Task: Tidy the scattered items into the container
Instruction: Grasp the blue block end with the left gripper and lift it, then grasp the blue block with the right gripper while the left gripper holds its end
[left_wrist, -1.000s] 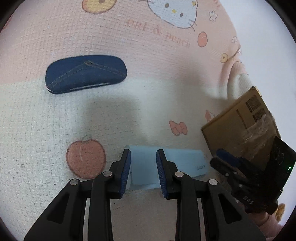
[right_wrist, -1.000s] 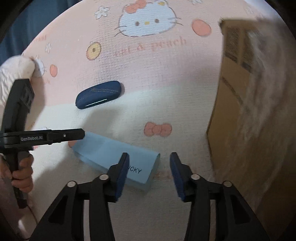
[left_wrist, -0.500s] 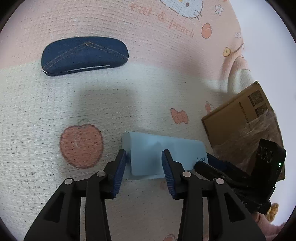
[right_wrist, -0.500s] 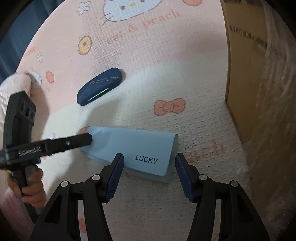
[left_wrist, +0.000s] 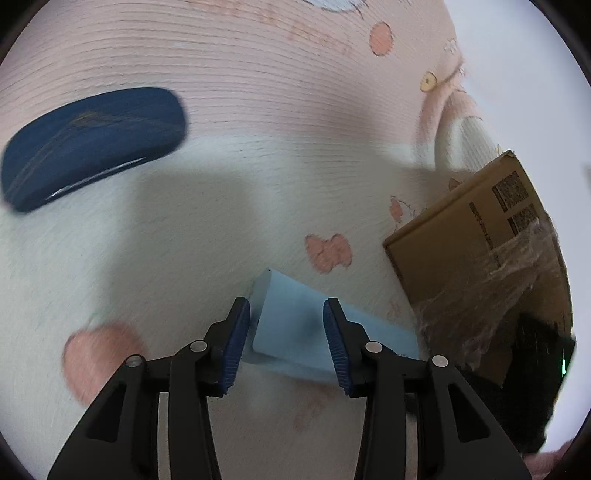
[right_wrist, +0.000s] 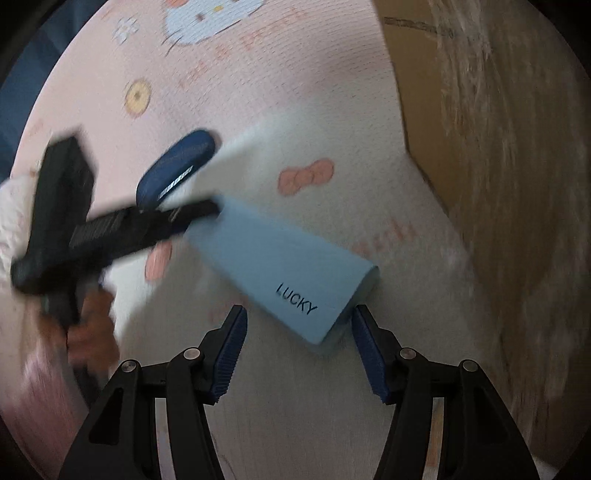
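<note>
Left wrist view, both claws angled down, released, straddling pale-blue case ends.

Denim-covered glasses case, matt light-blue pouch, waffle-textured cloth blanket, plastic-wrapped cardboard box.

Soft, even indoor light; a broad grey shadow falls across the blanket middle. Motion blur smears the denim case and the cardboard box. Fisheye curvature bends the dark-vignetted edges.

Left claw, right claw: black angular arms, ribbed blue pads, silver round screws.
</note>
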